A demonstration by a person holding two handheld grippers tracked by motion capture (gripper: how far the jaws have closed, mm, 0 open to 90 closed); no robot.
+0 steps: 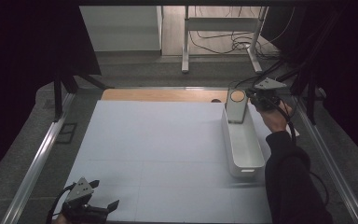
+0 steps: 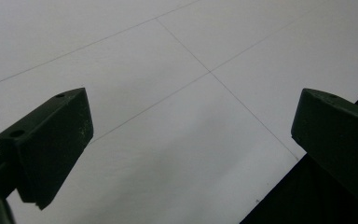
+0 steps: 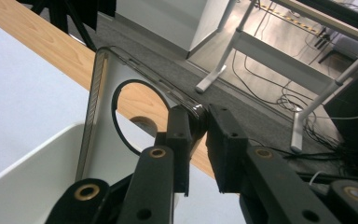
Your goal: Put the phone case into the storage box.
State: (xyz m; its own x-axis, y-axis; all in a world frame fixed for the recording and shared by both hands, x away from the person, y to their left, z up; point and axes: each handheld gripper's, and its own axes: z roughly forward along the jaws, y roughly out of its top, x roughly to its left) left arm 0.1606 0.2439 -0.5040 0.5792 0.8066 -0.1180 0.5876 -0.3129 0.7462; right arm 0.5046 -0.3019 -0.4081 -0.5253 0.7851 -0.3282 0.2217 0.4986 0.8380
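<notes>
Panel (image 1: 236, 105) pinched at its edge by right tool (image 3: 204, 128), standing upright at far end of white bin (image 1: 242, 144).

Long axis of bin running from near to far along right side of desk (image 1: 158, 140); panel just over its far wall, almost vertical. Right forearm stretched far forward, tool clenched on panel rim. Left tool (image 2: 191, 135) released, jaws wide apart, resting low at near left corner, well apart from bin.
</notes>
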